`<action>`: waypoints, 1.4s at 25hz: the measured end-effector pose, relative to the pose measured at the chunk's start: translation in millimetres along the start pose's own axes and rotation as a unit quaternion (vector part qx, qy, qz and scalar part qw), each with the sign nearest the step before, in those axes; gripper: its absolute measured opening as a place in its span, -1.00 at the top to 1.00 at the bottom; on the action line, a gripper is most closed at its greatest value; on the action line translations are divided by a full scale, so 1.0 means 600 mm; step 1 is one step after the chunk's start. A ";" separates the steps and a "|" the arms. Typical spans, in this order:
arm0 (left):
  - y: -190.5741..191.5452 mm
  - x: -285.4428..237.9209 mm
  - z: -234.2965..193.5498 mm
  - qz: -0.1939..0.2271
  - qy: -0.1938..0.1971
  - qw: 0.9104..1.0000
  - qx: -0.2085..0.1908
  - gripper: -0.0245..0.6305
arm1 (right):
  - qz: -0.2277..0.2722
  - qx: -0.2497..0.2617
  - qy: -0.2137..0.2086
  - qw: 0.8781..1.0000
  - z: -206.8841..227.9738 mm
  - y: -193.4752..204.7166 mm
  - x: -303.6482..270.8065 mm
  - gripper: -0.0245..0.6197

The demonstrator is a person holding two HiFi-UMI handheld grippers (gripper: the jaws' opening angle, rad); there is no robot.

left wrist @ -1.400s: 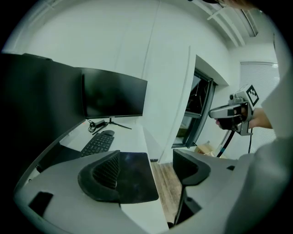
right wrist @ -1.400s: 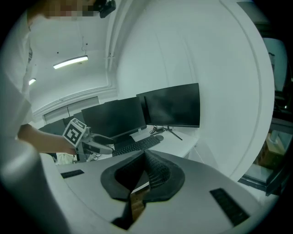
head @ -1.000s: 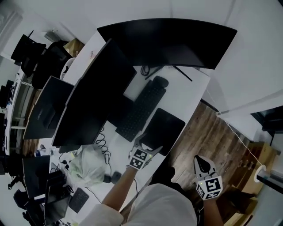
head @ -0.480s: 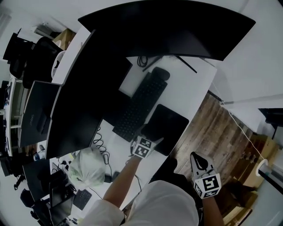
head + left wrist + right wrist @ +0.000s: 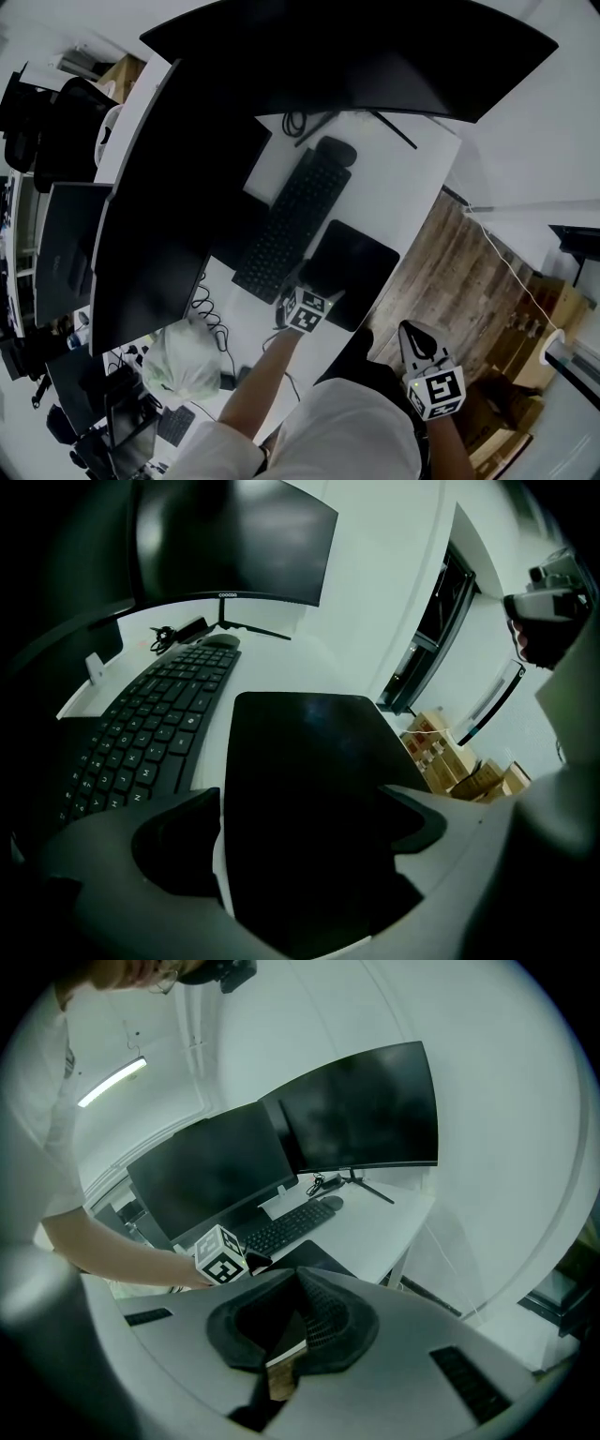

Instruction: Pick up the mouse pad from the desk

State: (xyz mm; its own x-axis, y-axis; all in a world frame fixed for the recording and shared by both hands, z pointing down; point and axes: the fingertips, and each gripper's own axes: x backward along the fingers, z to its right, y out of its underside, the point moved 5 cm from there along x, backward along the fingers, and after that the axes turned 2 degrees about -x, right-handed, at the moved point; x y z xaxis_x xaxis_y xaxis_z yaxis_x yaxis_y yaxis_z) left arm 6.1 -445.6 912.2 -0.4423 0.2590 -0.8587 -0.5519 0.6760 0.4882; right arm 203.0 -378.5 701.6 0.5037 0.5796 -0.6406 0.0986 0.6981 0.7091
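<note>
Desk (image 5: 403,178) surface, white and flat, carries the black rectangular mouse pad (image 5: 352,272) at its near right corner, lying flat just beside the long black keyboard (image 5: 291,230), with its right edge close to the desk's edge above the brown wooden plank floor (image 5: 459,281). The left gripper (image 5: 314,291) points steeply down over the pad's near edge; its jaws have just been opening and stand wide apart. In the left gripper view the pad's near end lies between them, one jaw at each side edge, and neither pad presses on it. A small black oval mouse (image 5: 336,150) sits at the keyboard's far end, in front of the stand of a wide black curved monitor (image 5: 375,56), and a second dark monitor (image 5: 178,187) stands along the left. The right gripper (image 5: 415,336) is held off the desk, over the floor at the person's right, jaws closed together with nothing between them. A crumpled pale plastic bag (image 5: 183,361) lies at the desk's near left, well apart from the pad.
</note>
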 end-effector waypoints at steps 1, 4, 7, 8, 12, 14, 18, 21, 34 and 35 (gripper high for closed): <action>0.001 -0.001 0.000 -0.001 -0.009 1.000 -0.008 -0.63 | 0.000 0.000 0.000 1.000 -0.001 -0.001 -0.003 0.89; 0.003 -0.003 0.002 0.001 -0.027 0.999 -0.020 -0.48 | -0.003 -0.006 0.002 1.000 -0.002 -0.003 -0.010 0.89; 0.004 -0.003 0.004 0.009 -0.032 0.999 -0.022 -0.46 | -0.004 -0.014 0.004 1.000 -0.003 -0.005 -0.015 0.89; 0.004 -0.003 0.005 0.011 -0.031 0.999 -0.024 -0.44 | -0.004 -0.015 0.004 1.000 -0.003 -0.006 -0.016 0.89; 0.005 -0.002 0.017 0.010 -0.028 0.999 -0.029 -0.23 | -0.006 -0.012 0.005 1.000 -0.009 -0.006 -0.018 0.89; 0.005 -0.001 0.022 0.008 -0.027 0.999 -0.028 -0.14 | -0.007 -0.011 0.009 1.000 -0.010 -0.009 -0.015 0.89; 0.004 -0.001 0.031 0.003 -0.016 0.999 -0.028 0.16 | -0.001 -0.007 0.016 1.000 -0.007 -0.014 -0.004 0.89; -0.001 0.008 0.040 0.004 0.010 1.000 -0.007 0.42 | 0.005 -0.001 0.021 1.000 -0.009 -0.021 0.012 0.89; -0.072 0.126 0.117 0.068 0.015 0.997 0.017 0.75 | 0.057 0.052 0.000 0.997 0.018 -0.069 0.109 0.89; -0.080 0.139 0.122 0.076 0.011 0.997 0.023 0.75 | 0.060 0.057 -0.006 0.997 0.024 -0.074 0.115 0.89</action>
State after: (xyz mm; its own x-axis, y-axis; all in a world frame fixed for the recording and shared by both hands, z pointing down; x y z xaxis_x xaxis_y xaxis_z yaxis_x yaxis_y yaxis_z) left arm 47.5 -405.9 805.5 -0.5345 0.3454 -0.7713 -0.4441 0.6617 0.6041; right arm 245.8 -375.6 629.8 0.5283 0.6502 -0.5461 0.1335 0.5716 0.8096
